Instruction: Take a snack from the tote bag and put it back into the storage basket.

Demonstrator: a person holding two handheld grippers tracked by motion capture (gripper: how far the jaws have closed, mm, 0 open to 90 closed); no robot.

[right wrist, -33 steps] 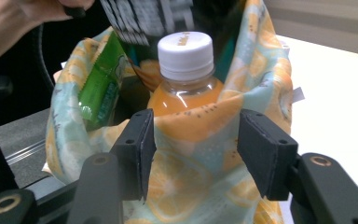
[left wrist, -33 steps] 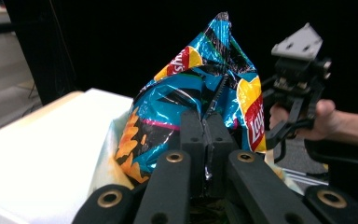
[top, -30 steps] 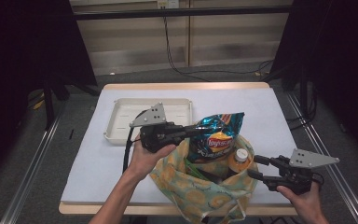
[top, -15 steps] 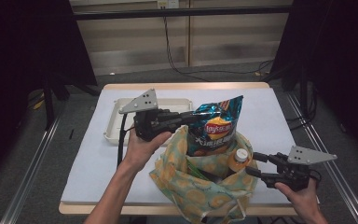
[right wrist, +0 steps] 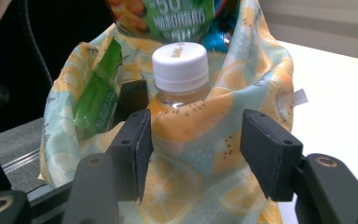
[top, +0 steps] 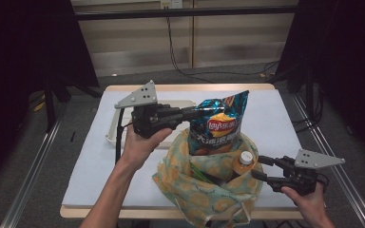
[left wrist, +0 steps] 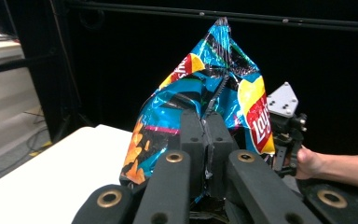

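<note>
- Landmark: the yellow-and-teal lemon-print fabric bag (top: pixel 204 187), standing open at the near edge of the white-covered surface (top: pixel 275 123).
- Blue foil crisp packet with a red-and-yellow logo (top: pixel 218 126): upright, its lower end inside the bag's mouth, its upper part standing above the rim.
- Left hand-held gripper (top: pixel 190 113): just left of the bag and above its rim, jaws closed flat on the packet's upper left edge; in the left gripper view the foil (left wrist: pixel 205 93) is pinched between the two black jaws.
- Clear bottle of orange drink with a white screw cap (right wrist: pixel 181 70): upright inside the bag, against its right wall.
- Right hand-held gripper (top: pixel 261 168): at the bag's right side, jaws partly apart, straddling the fabric wall below the cap; whether the pads press the cloth cannot be told.
- Green wrapper (right wrist: pixel 98 93): inside the bag, leaning on its wall.
- White rectangular tray (top: pixel 111 137): left of the bag, behind the left hand.
</note>
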